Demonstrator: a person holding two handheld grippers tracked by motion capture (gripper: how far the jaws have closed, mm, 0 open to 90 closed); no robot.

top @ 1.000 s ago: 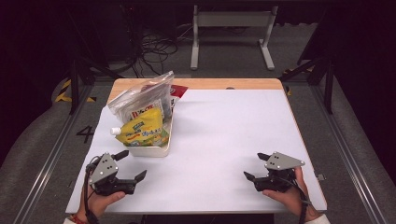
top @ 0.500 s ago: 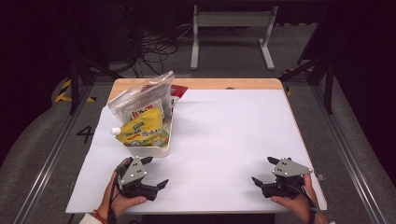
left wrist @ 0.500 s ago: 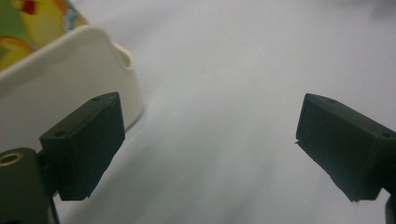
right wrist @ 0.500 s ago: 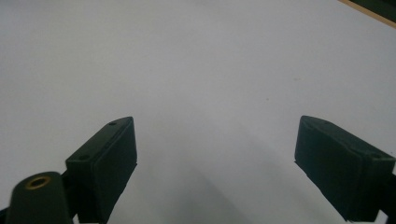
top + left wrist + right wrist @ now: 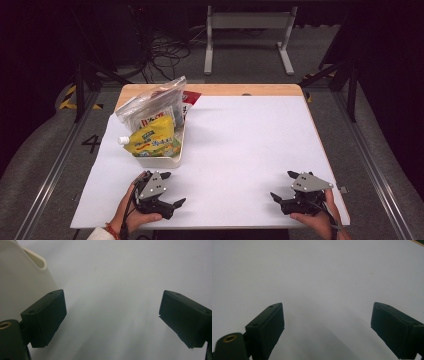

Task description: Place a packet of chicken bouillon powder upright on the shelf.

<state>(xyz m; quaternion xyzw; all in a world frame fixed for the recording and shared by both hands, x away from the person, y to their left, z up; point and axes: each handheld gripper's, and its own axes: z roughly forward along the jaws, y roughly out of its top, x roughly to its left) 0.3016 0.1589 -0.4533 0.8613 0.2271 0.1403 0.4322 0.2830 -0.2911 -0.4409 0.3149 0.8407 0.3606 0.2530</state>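
Dark floor with a tangle of cables and a pale metal stand (image 5: 248,30) lies beyond the tabletop (image 5: 240,145), which is covered by a white sheet with a strip of bare wood along its far edge.

Near the far left corner of the sheet stands a cream tray (image 5: 159,159). It carries a yellow spouted pouch (image 5: 150,142) leaning toward the near side, its white cap pointing left. Behind the pouch sits a clear plastic bag (image 5: 152,102) with printed packets inside, and a red packet (image 5: 191,97) peeks out at the tray's far right.

The left tool (image 5: 170,190) is held in the person's left hand (image 5: 131,212) at the near edge, just in front of the tray and apart from it. Its jaws stand wide apart with nothing between them. In the left gripper view, the tray's pale wall and rolled rim (image 5: 25,272) rise close at the left, just beyond the left jaw, with white sheet ahead.

The right tool (image 5: 282,187) rests in the right hand (image 5: 317,222) near the near right corner, well apart from the tray. Its jaws have just been opening and now gape wide over bare white sheet, with nothing between them; the right gripper view shows the same.
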